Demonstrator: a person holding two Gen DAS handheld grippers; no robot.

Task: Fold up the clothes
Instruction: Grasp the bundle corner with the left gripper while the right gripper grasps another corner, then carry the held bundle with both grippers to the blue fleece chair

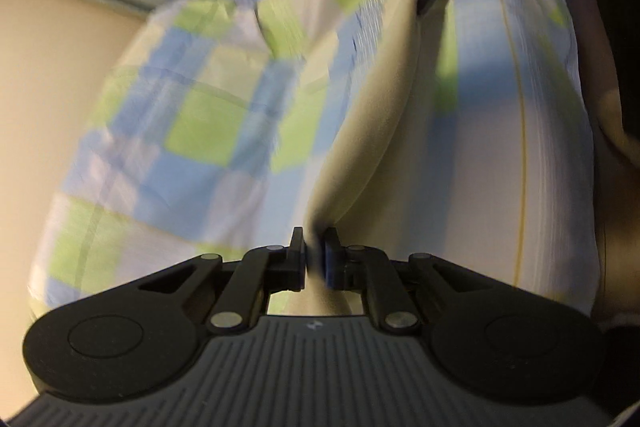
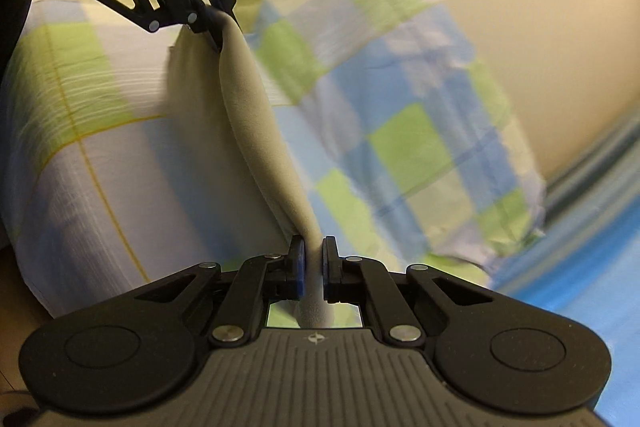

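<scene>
Checked bedding (image 1: pixel 192 115) in blue, green and white covers most of both views, blurred, with a blue mat (image 2: pixel 580 247) at its far edge. Above it a beige garment (image 1: pixel 372 131) hangs in the air as a taut ridge between the two tools, which face each other, so it's lifted, not lying flat. Left gripper (image 1: pixel 315 259) and right gripper (image 2: pixel 313 261) are each pinched tight on one end of that edge; cloth looks light, soft and limp, likely to sag between grips, so hold corners or hems and keep tension.
</scene>
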